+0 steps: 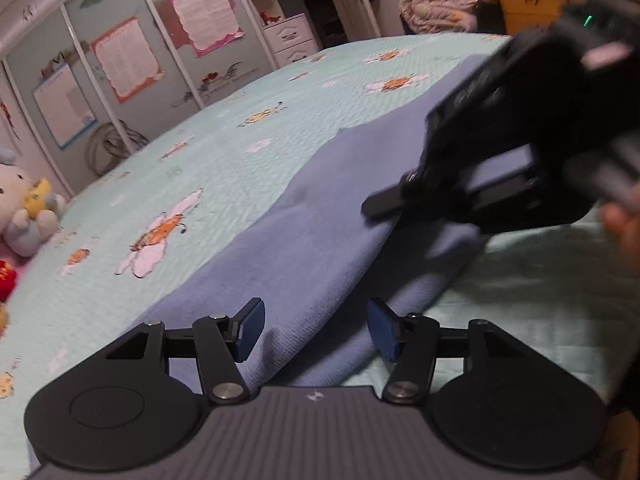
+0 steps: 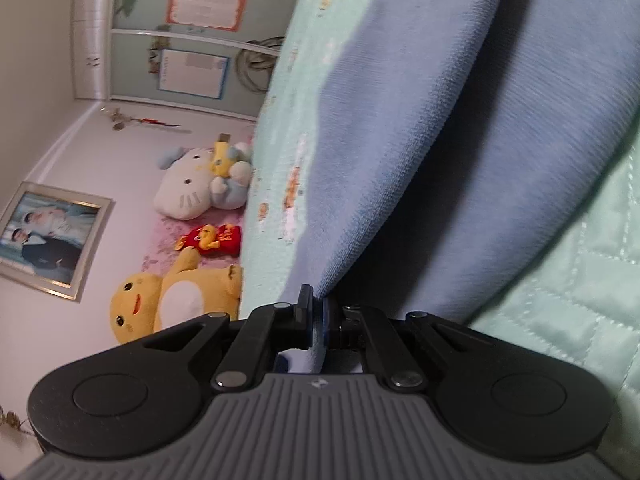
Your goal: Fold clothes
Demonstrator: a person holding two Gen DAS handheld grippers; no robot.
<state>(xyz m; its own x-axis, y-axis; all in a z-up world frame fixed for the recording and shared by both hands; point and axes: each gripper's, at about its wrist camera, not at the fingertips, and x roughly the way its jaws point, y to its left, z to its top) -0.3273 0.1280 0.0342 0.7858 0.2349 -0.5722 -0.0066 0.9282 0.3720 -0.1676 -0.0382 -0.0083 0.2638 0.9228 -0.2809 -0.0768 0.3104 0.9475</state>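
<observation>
Your left tongs [image 1: 316, 330] sit lowest in the left wrist view, jaws apart, nothing between the blue pads [image 1: 250, 330]; the near hem of the blue garment [image 1: 320, 216] lies just under and past them, toward 12 o'clock. Your right tongs [image 2: 318, 318] are closed on a pinch of that same cloth, and in the right wrist view the fabric rises from the pads and fans out toward 1 o'clock in two long ridges with a dark crease between.

From the left tongs, the garment runs as a long band from about 7 o'clock up to 1 o'clock across the mint bedspread [image 1: 224, 148], so its long axis lies diagonally away from you. The right tongs [image 1: 404, 200] show in that view at about 2 o'clock, holding the cloth's right-hand edge, blurred. The free edge nearest you lies directly ahead of the open left tongs, so that hand looks the closer one for the next grab; you would probably need only a short reach forward and down to take the hem, I judge.

Further out, the bedspread carries a white-and-orange flower pattern. Beyond the bed's far edge at 10 o'clock, a white plush cat [image 2: 192, 188] and a yellow plush toy [image 2: 172, 296] rest on a pink cover. Posters [image 1: 128, 58] with pink scalloped borders hang on the wardrobe doors [image 1: 80, 20]; their printed text is too small to read. A small logo mark sits on each tong body, no legible brand.
</observation>
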